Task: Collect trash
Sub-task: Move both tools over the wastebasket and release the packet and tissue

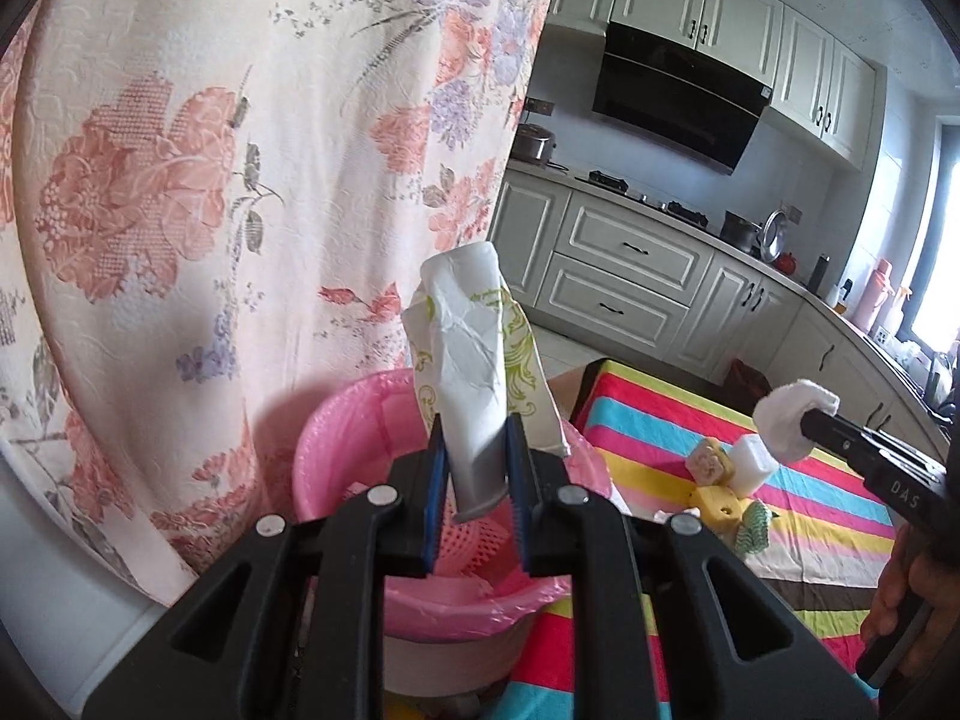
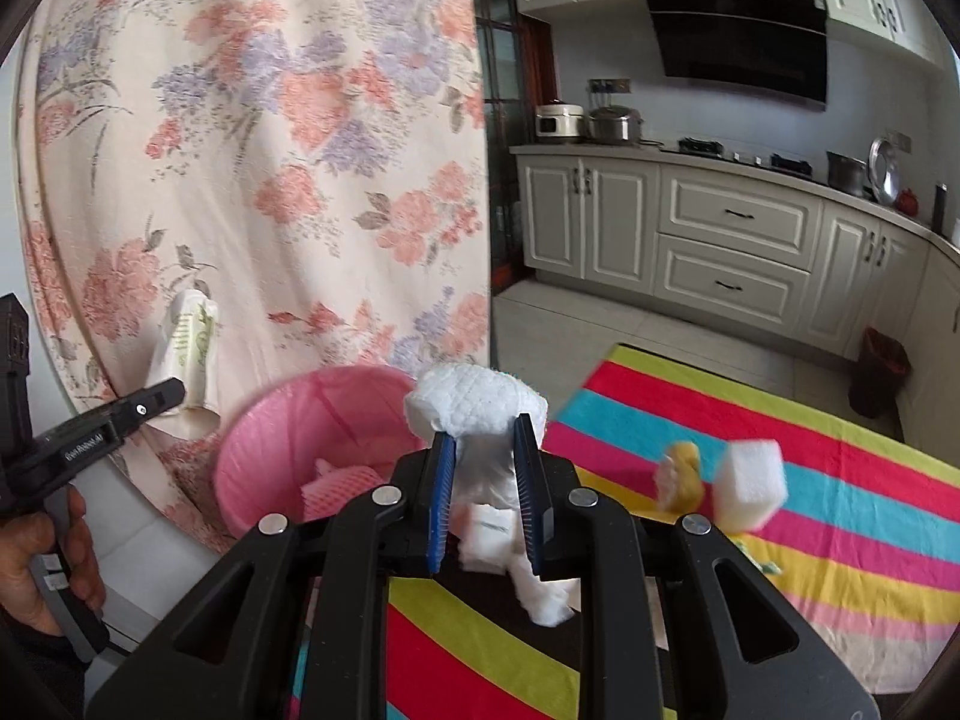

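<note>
My left gripper [image 1: 475, 420] is shut on a crumpled white paper cup with green print [image 1: 474, 360], held upright above the pink-lined trash bin [image 1: 336, 444]. It also shows in the right wrist view [image 2: 174, 393], with the cup [image 2: 189, 348] at its tips. My right gripper [image 2: 483, 426] is shut on a wad of white tissue [image 2: 474, 399], just right of the bin [image 2: 270, 456]. It also shows in the left wrist view [image 1: 807, 420], holding the tissue [image 1: 789, 420] over the table.
A striped cloth [image 2: 780, 510] covers the table. On it lie a white foam block [image 2: 753, 480], a yellow toy piece [image 2: 681, 474] and other small items. A floral curtain [image 1: 210, 180] hangs behind the bin. Kitchen cabinets [image 2: 720, 240] stand beyond.
</note>
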